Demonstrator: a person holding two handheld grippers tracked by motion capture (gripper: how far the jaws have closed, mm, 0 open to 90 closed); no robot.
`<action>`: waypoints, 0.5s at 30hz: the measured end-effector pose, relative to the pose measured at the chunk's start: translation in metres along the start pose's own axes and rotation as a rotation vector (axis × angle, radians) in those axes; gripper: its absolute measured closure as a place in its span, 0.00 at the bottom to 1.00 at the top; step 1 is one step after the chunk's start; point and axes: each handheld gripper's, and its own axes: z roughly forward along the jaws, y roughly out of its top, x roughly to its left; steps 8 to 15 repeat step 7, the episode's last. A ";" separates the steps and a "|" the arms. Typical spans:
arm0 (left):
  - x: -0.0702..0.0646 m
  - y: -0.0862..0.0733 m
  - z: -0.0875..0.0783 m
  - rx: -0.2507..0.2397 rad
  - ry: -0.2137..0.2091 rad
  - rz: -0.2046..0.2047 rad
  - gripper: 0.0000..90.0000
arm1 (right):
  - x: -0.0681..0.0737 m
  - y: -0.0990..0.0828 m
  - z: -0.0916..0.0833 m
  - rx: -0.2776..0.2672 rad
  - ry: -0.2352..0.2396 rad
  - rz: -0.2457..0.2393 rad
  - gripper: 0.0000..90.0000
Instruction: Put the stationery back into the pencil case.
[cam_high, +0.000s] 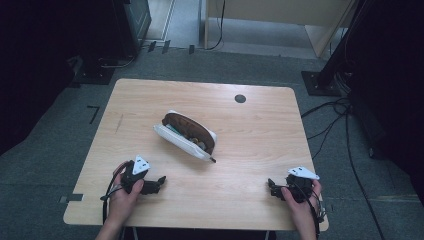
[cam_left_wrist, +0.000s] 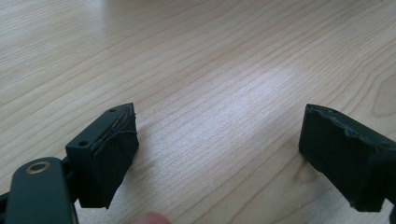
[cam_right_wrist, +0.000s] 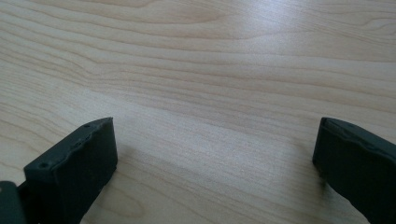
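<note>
brown-and-white pouch lies unzipped, contents showing, on wooden table.

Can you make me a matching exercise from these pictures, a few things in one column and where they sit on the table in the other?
Things:
1. open white and brown fabric pouch
2. left gripper
3. right gripper
4. small dark round hole

Places:
A. near right corner of the light wooden table
B. far side, right of middle
C. middle
D. near left

Pairs: 1-C, 2-D, 3-A, 4-B
</note>
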 end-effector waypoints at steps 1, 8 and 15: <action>0.000 0.000 0.000 0.000 0.000 0.000 0.13 | 0.000 0.000 0.000 -0.001 -0.001 -0.002 0.00; 0.000 0.000 0.000 0.000 0.001 -0.002 0.13 | 0.000 0.000 0.000 0.000 -0.001 -0.001 0.00; 0.000 0.000 0.000 0.000 0.001 -0.002 0.13 | 0.000 0.000 0.000 0.000 -0.001 -0.001 0.00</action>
